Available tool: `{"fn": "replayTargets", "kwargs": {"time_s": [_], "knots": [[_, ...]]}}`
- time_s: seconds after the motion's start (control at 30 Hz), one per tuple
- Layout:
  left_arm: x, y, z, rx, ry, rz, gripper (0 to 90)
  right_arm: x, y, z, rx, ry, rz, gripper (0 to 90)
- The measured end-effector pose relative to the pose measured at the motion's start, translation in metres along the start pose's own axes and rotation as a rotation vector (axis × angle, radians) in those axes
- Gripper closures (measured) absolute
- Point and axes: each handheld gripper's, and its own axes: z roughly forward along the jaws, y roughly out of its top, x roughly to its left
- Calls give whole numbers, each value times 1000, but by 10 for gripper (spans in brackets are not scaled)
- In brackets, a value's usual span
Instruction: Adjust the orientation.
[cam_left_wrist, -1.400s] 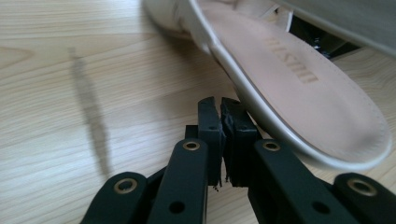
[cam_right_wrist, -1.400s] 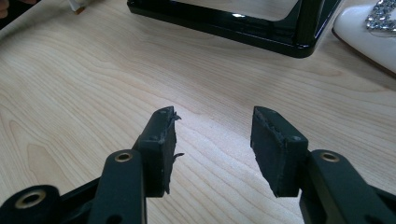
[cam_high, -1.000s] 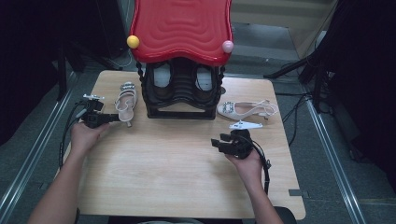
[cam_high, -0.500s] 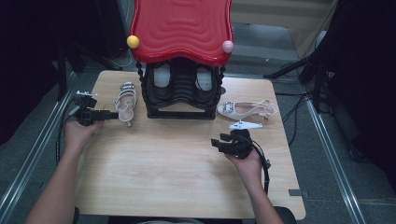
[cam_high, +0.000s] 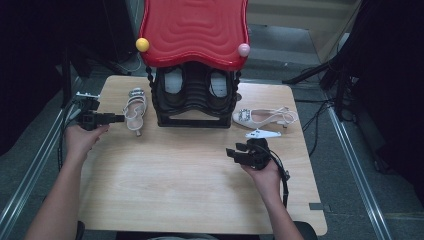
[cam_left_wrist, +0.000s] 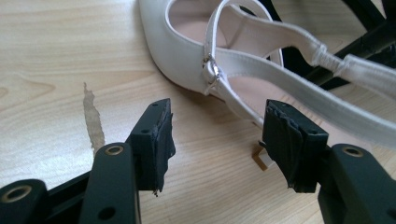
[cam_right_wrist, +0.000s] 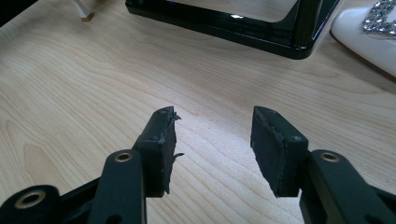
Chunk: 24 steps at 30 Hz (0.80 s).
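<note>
Left gripper (cam_high: 121, 119) beside white sandal (cam_high: 134, 111) (fingers apart, nothing between).

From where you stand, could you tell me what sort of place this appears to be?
Probably a lab or studio rigged for recording handling tasks, not a home: a bare wooden table on metal floor rails, cables trailing about, and a black shoe rack with white sandals as props.
</note>
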Motion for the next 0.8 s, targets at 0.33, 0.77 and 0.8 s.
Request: {"fn": "replayTargets", "kwargs": {"time_s": [0.33,0.77,0.8], "knots": [[-5,19,-7,-18,16,4,445,1,0,0,1,4,1,514],[-15,45,15,16,67,10,447,2,0,1,7,3,-3,513],[-15,45,19,20,71,3,447,2,0,1,6,2,-3,513]]}}
